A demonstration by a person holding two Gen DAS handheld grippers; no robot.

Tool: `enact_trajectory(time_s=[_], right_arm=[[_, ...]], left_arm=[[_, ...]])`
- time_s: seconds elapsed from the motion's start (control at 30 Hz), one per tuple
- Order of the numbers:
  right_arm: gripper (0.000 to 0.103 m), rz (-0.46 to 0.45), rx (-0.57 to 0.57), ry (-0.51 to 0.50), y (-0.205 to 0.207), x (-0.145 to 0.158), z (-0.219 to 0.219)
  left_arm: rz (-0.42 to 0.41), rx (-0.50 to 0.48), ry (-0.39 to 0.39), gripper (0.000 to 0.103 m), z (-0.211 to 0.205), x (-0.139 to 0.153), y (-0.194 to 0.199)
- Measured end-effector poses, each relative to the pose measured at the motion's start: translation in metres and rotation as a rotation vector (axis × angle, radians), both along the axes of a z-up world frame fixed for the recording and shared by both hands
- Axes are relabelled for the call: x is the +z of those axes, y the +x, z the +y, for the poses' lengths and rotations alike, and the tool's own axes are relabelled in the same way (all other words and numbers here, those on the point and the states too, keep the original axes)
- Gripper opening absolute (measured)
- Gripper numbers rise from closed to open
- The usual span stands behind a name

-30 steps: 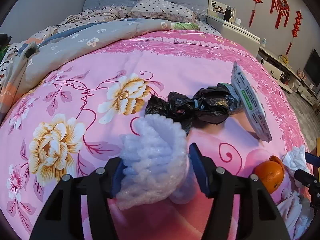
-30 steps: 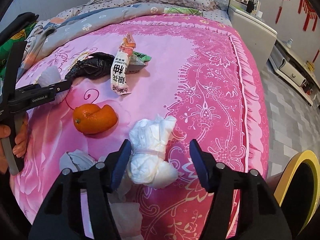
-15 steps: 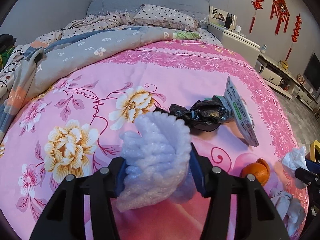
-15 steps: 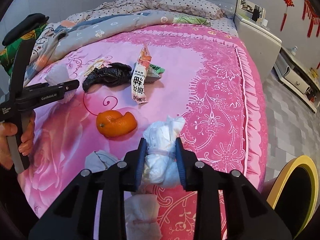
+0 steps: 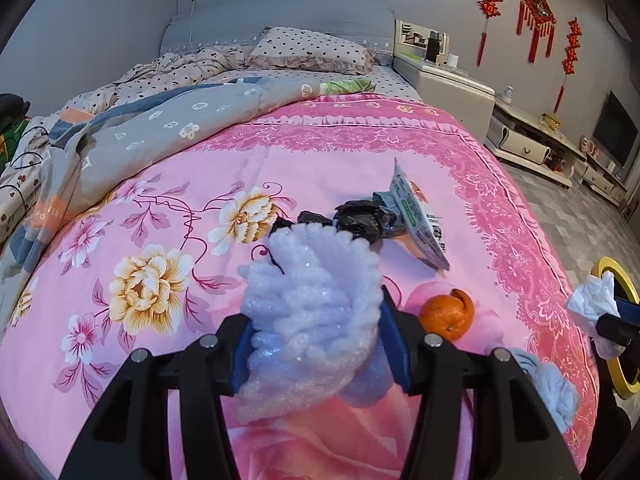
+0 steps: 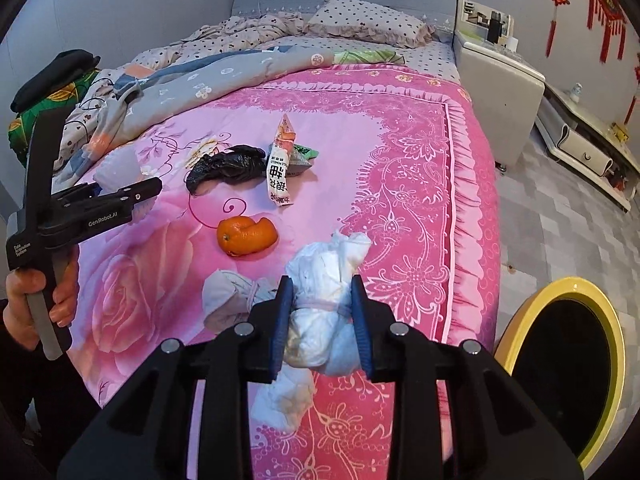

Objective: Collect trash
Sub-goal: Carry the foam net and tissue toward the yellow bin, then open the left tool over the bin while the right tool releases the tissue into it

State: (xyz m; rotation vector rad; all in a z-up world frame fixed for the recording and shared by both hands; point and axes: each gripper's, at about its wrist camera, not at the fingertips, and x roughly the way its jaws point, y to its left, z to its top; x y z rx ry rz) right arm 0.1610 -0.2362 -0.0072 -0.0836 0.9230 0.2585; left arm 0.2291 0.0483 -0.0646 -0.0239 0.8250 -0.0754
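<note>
Left hand-held gripper [image 5: 316, 344] is clenched on a foam net [image 5: 316, 312], lifted above the bed [image 5: 168, 184]. Right hand-held gripper [image 6: 322, 320] grasps a tissue wad [image 6: 324, 300] at its tied waist. Both judged light, soft, compressible; mid-body grips should suffice.

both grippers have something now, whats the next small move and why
Probably swing the right hand-held gripper toward the yellow-rimmed bin and let go over its opening. Its fingers are shut on the tied white bundle, and the bin stands just off the bed edge on that side. The left hand-held gripper holds the foam netting, farther from the bin.
</note>
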Motion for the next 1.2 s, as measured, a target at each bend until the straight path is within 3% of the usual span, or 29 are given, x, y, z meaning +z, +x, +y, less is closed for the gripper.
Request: enact_trajectory(time_s=[0.3,0.7,0.97,1.2], right_arm=[[0.028,-0.024,-0.075,0.066,-0.036,0.037,-0.049],[0.028,-0.155,-0.198,0.101,-0.078,0.104,-0.133],[0.029,-0.209,-0.3,0.104,-0.093,0.127,-0.193],[0.029,-0.206,-0.38,0.121,-0.097,0.126,-0.241]], left_arm=[[-0.043,-0.102,-0.014,0.051,-0.058,0.034,-0.028],[-0.157,-0.29,-0.049,0.052,-0.164,0.1,-0.055],[-0.159,-0.395,-0.083,0.052,-0.226,0.114,-0.056],[-0.126,-0.467,-0.103,0.052,-0.278,0.105,-0.053]])
